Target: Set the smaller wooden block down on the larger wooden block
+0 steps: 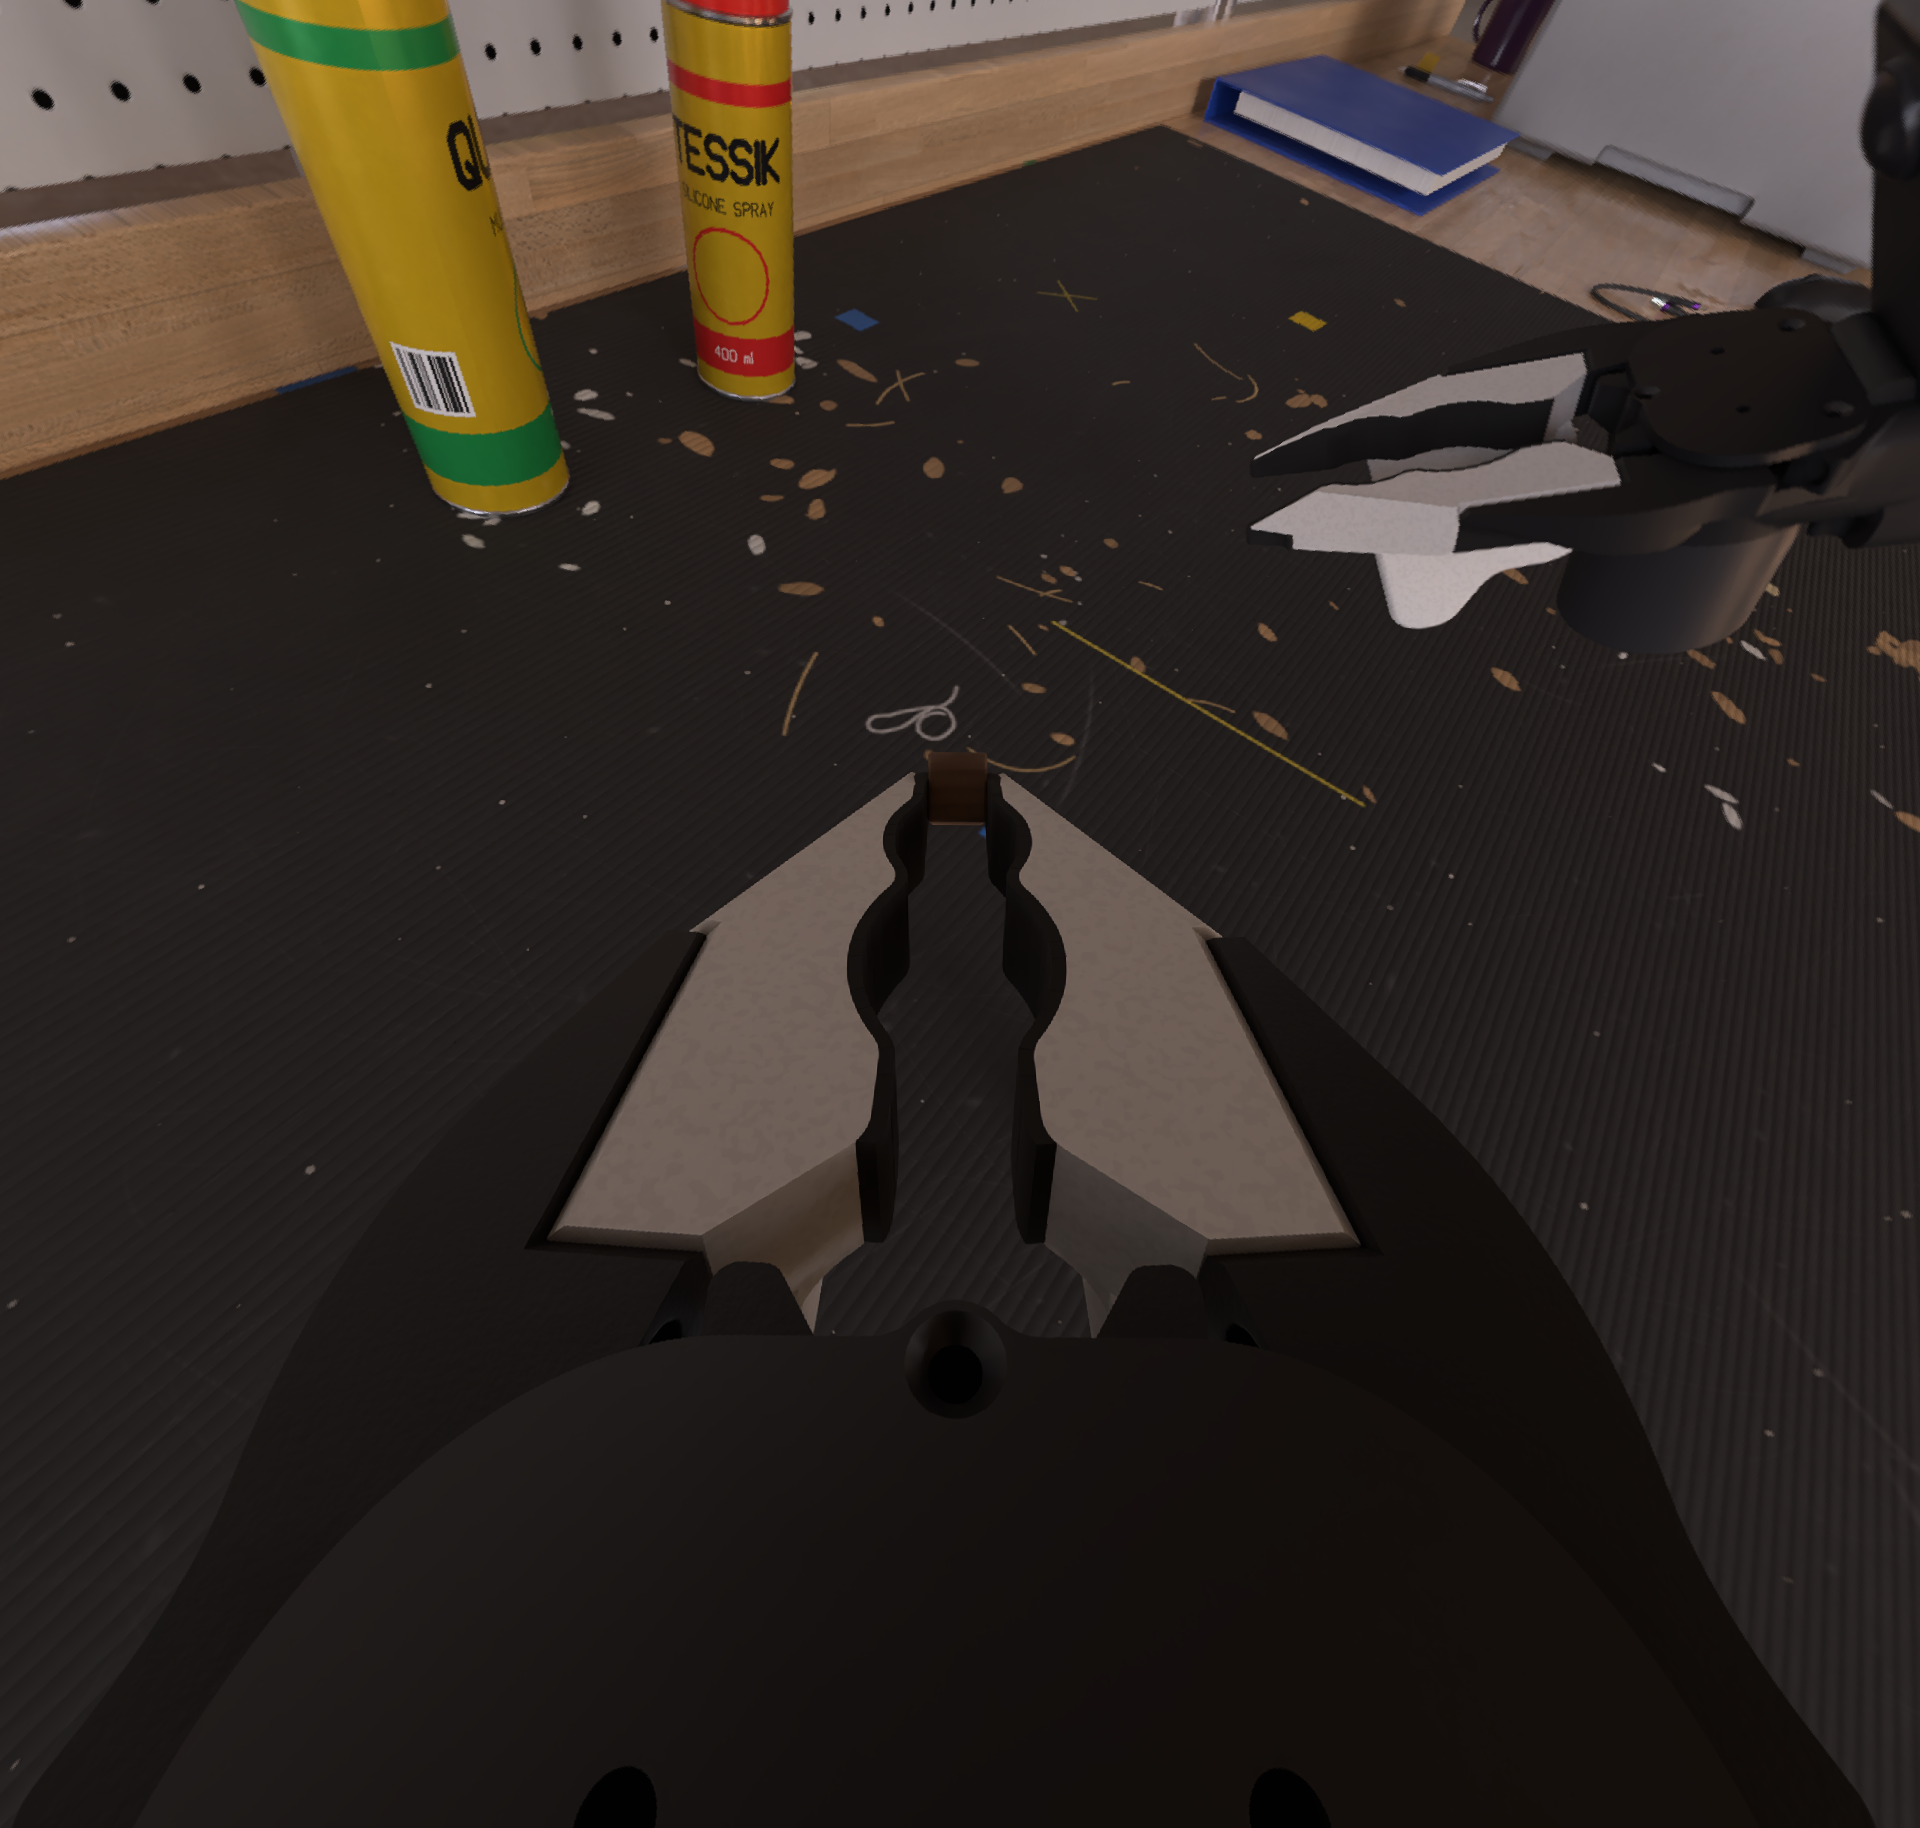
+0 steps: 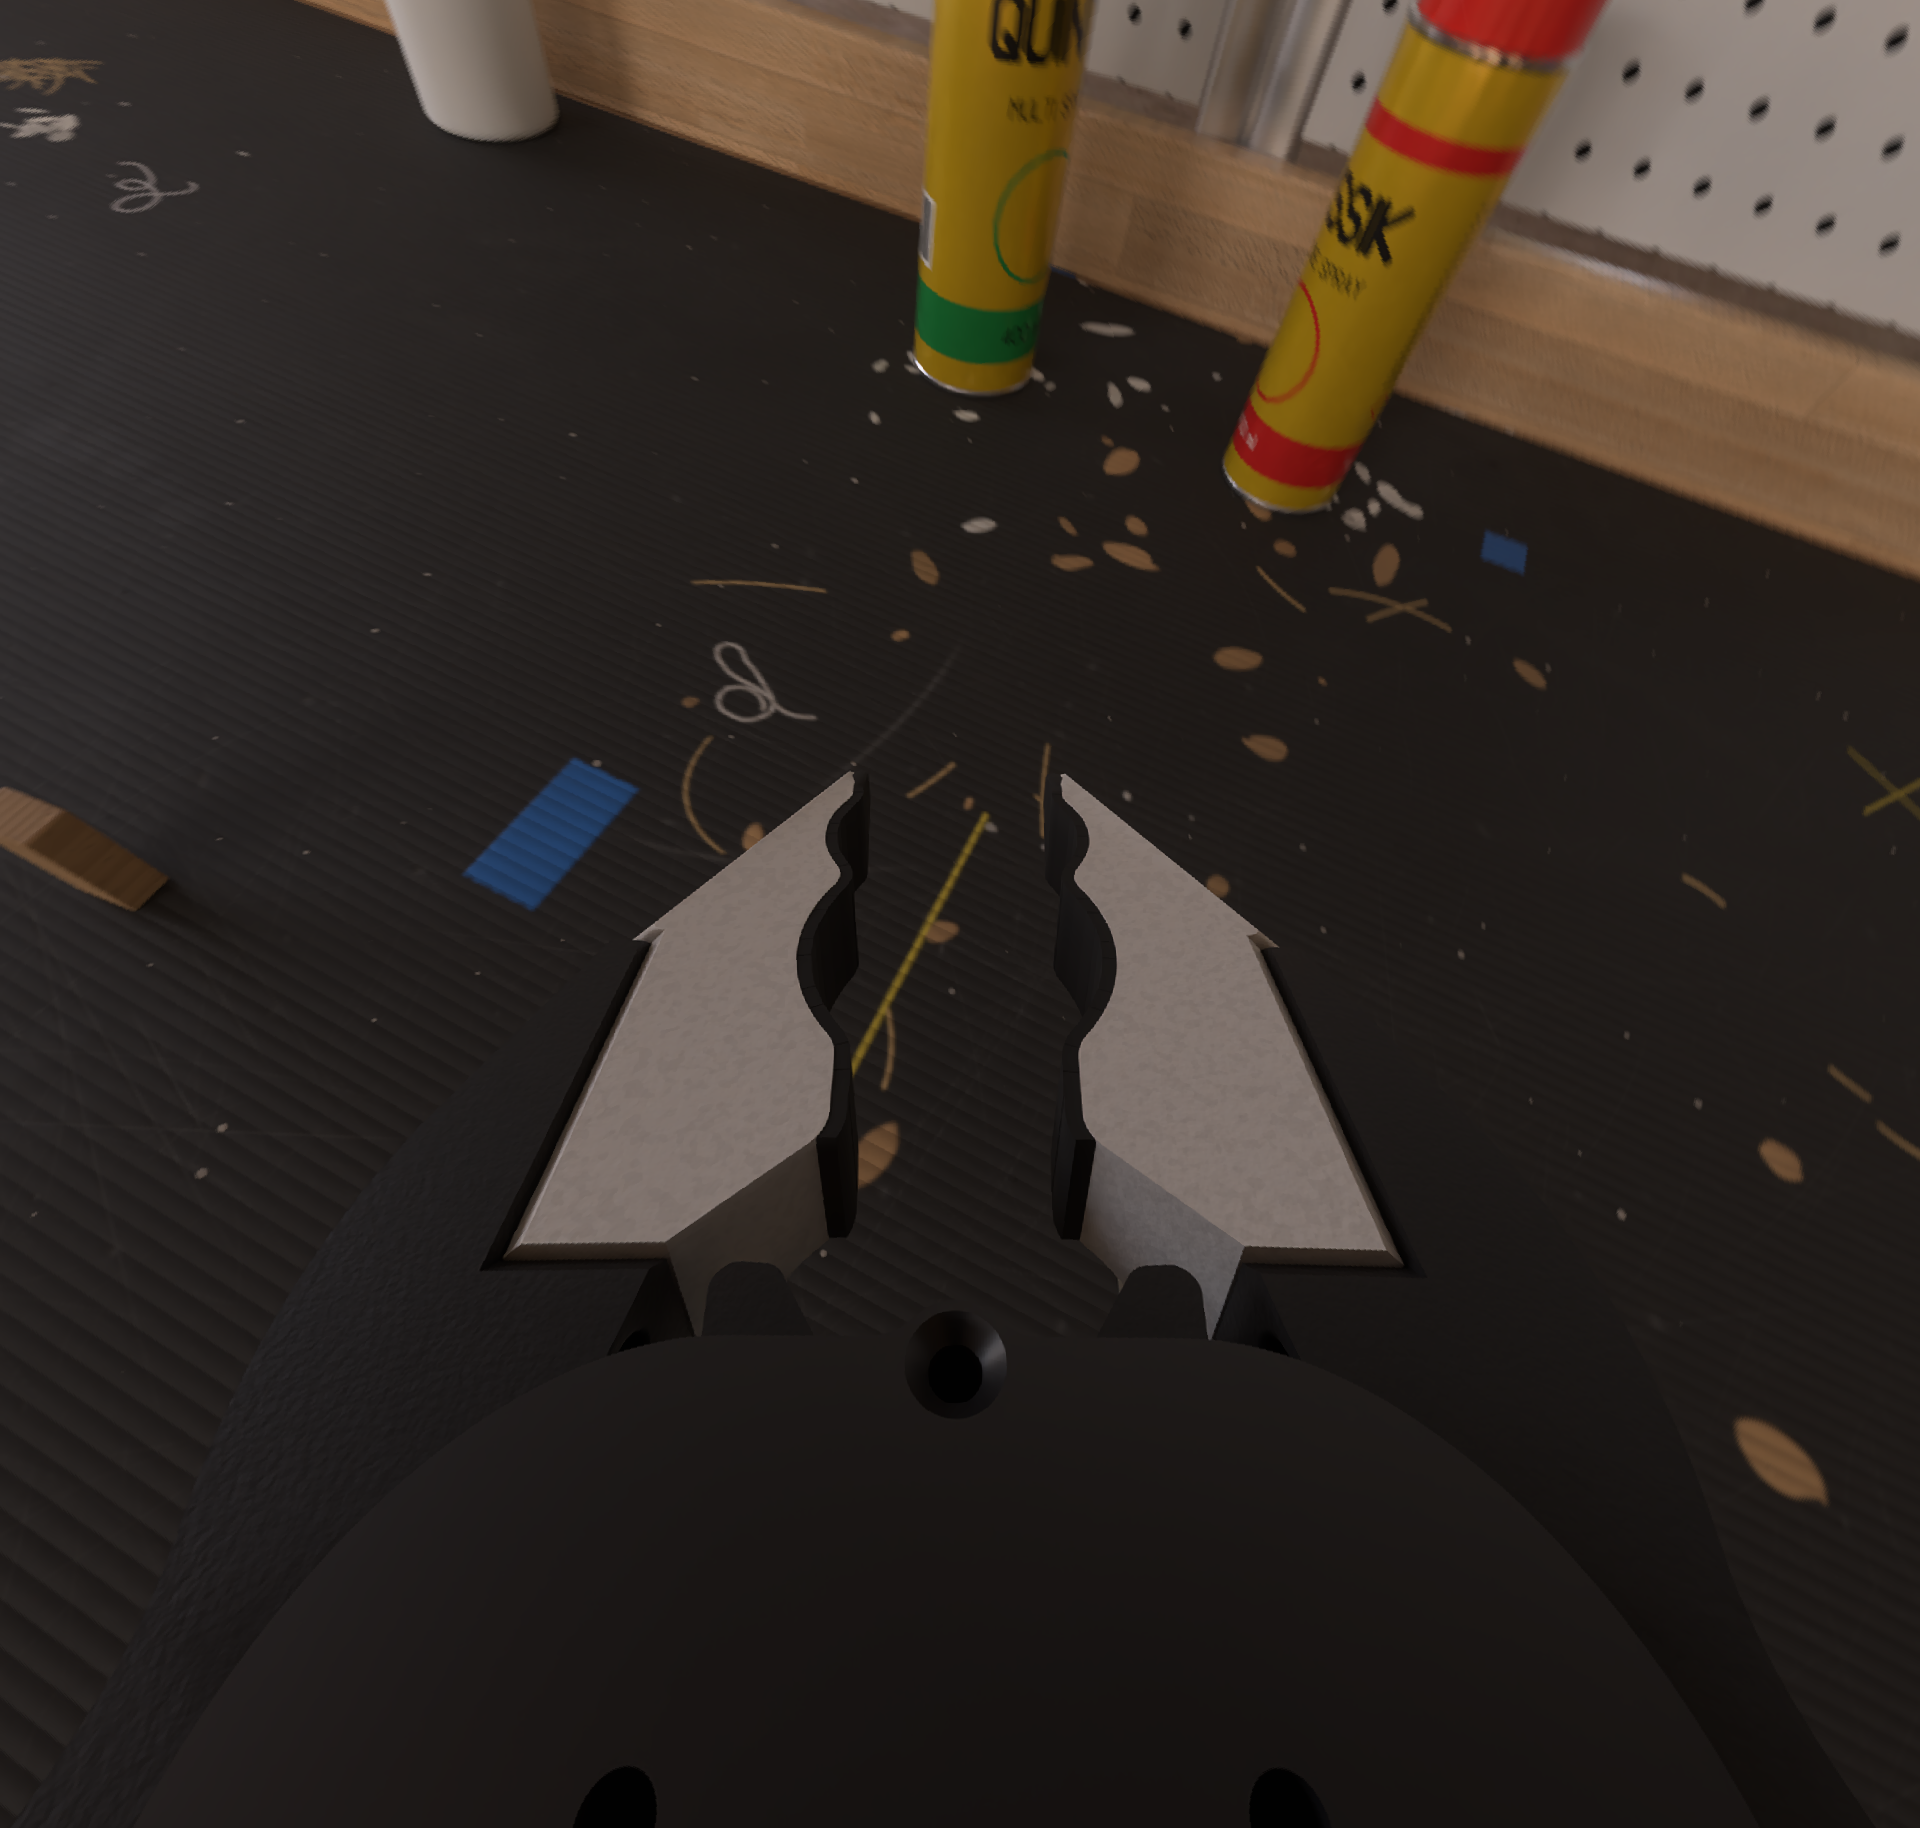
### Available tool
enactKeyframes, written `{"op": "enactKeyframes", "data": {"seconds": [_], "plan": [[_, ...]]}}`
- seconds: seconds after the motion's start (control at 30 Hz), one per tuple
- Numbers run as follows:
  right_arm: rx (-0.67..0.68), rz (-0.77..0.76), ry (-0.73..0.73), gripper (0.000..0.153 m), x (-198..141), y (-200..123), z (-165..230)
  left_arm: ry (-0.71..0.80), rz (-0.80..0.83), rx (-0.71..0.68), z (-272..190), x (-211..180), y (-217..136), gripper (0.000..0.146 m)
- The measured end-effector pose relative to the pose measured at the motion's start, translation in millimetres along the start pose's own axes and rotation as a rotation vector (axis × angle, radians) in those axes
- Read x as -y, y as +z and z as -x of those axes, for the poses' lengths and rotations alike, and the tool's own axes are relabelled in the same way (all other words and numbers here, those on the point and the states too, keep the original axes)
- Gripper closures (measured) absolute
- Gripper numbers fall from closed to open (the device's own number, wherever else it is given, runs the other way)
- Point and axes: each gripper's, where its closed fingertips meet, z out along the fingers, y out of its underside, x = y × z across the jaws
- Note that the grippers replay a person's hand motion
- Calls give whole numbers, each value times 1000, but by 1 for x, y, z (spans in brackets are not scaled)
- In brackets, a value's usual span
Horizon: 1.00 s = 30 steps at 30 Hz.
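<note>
Black ribbed mat [image 1: 312, 947] strewn with wood chips, two yellow spray cans [image 1: 727, 220] standing near its back edge, right gripper [image 2: 956, 791] hovering with jaws apart and empty, left gripper [image 1: 954, 791] clamped on small wooden block [image 1: 954, 786] at its fingertips, another wooden block [image 2: 78, 848] lying on the mat at far left of the right wrist view

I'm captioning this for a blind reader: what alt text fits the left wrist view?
The left tool pinches a small brown wooden block at its fingertips above a dark mat strewn with wood chips. Two yellow spray cans stand near a pegboard wall, and the right tool hovers open at right.

Dark ribbed mat [image 2: 312, 448], two spray cans [image 2: 982, 220], white cylinder [image 2: 468, 33], wooden block [image 2: 83, 848], scattered chips [image 2: 1127, 554]
</note>
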Motion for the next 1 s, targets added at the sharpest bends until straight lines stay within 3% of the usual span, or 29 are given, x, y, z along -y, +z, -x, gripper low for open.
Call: {"op": "enactKeyframes", "data": {"seconds": [0.23, 0.43, 1.0], "plan": [[-58, 34, 71, 117, -19, 9, -31, 36, -110, -41, 2, -8, 4, 136], [-70, 60, 133, 117, -31, 13, -45, 91, -94, 1, 12, -18, 15, 136], [-21, 102, 153, 117, -45, 23, -41, 58, -134, 19, 23, -16, 12, 136]]}}
